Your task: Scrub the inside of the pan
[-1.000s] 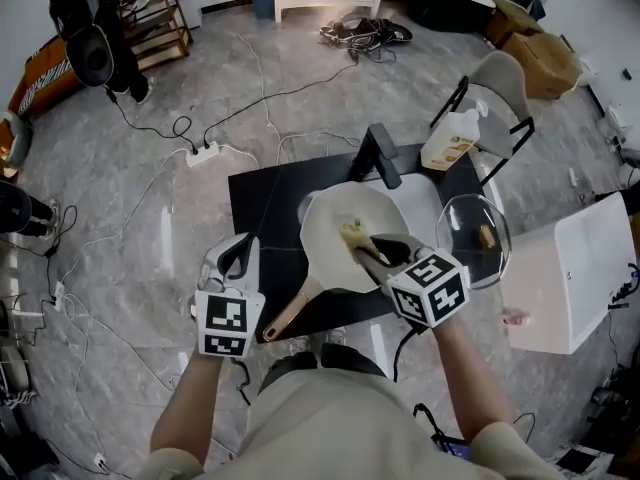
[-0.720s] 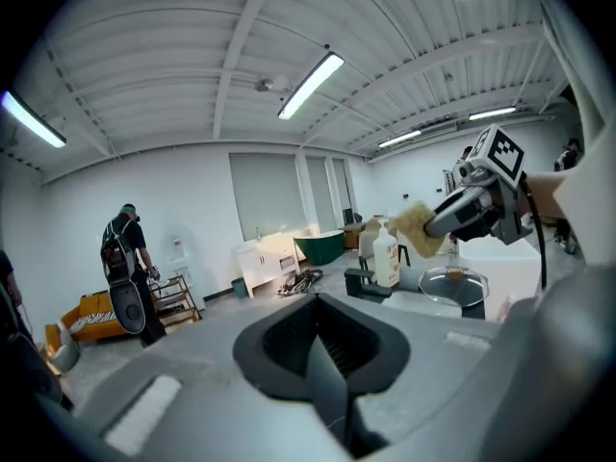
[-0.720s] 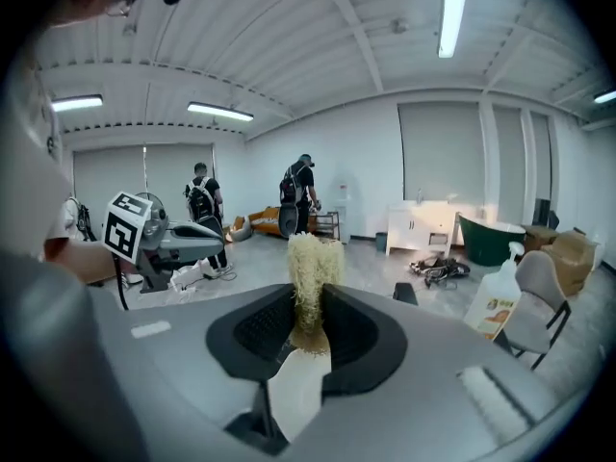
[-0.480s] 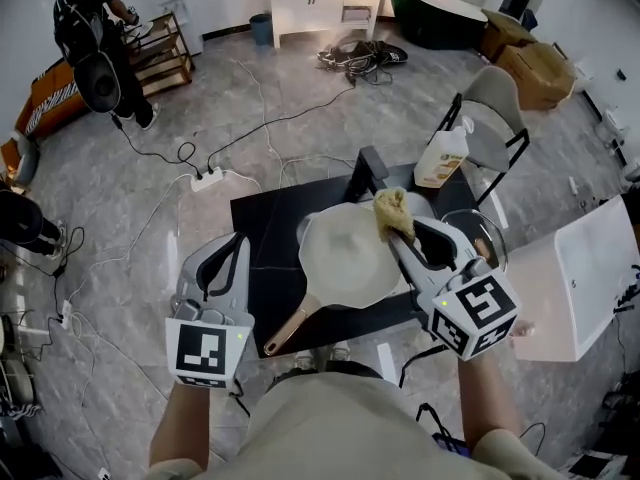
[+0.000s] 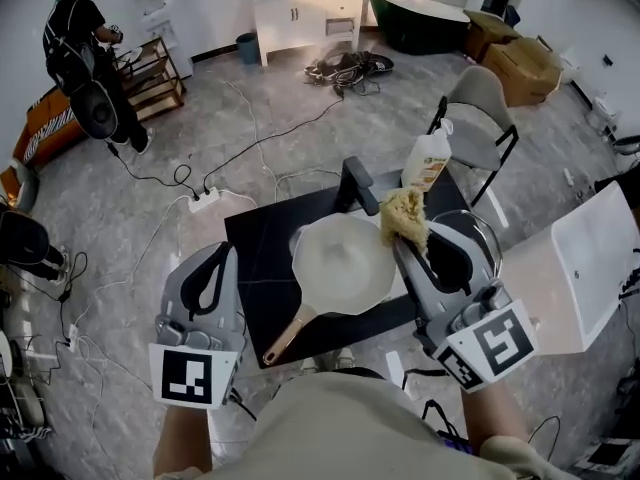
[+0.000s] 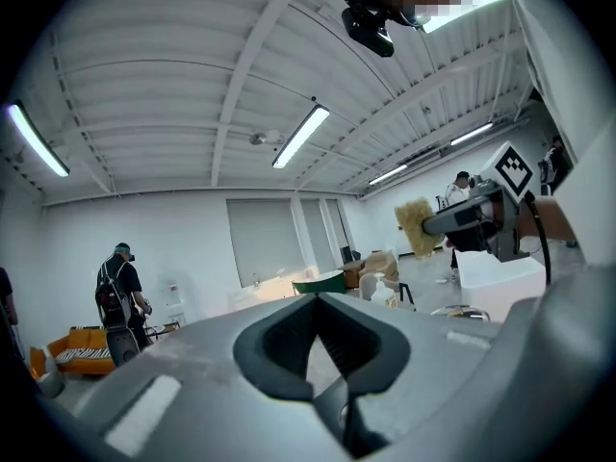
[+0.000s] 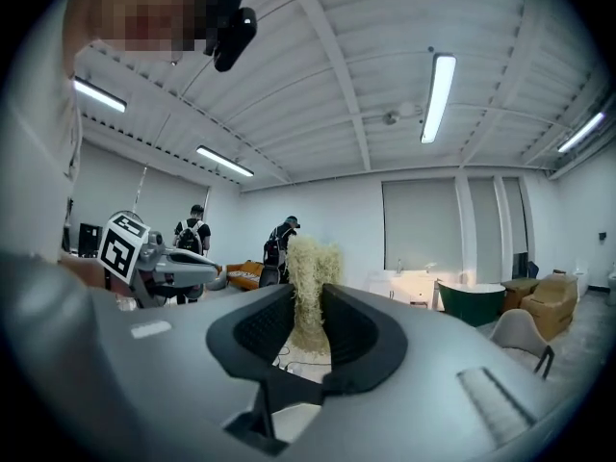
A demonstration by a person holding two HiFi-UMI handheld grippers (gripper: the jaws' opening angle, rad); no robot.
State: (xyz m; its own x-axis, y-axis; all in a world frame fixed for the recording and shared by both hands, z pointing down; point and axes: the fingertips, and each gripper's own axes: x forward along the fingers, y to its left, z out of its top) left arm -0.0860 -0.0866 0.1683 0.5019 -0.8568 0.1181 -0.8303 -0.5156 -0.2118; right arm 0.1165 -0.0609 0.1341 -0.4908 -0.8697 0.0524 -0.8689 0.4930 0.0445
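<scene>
The cream-lined pan (image 5: 342, 264) lies on the black table (image 5: 262, 230), its wooden handle (image 5: 285, 333) pointing toward me. My right gripper (image 5: 401, 236) is raised over the pan's right rim and is shut on a yellowish fibrous scrubber (image 5: 405, 214). In the right gripper view the scrubber (image 7: 310, 275) stands up between the jaws of the right gripper (image 7: 308, 306). My left gripper (image 5: 222, 252) hovers left of the pan, off the handle, shut with nothing in it. The left gripper view aims the left gripper (image 6: 318, 302) at the room, with the scrubber (image 6: 417, 227) at right.
A glass lid (image 5: 478, 230) lies right of the pan, partly behind my right gripper. A soap bottle (image 5: 424, 163) and a dark upright fitting (image 5: 358, 183) stand at the table's back. A chair (image 5: 482, 108), a white cabinet (image 5: 575, 268), floor cables (image 5: 203, 200) and a person (image 5: 75, 38) surround it.
My right gripper lifted the scrubber out of the pan and moved it up and right, over the rim. My left gripper drew back from the handle toward me. Both now point upward.
</scene>
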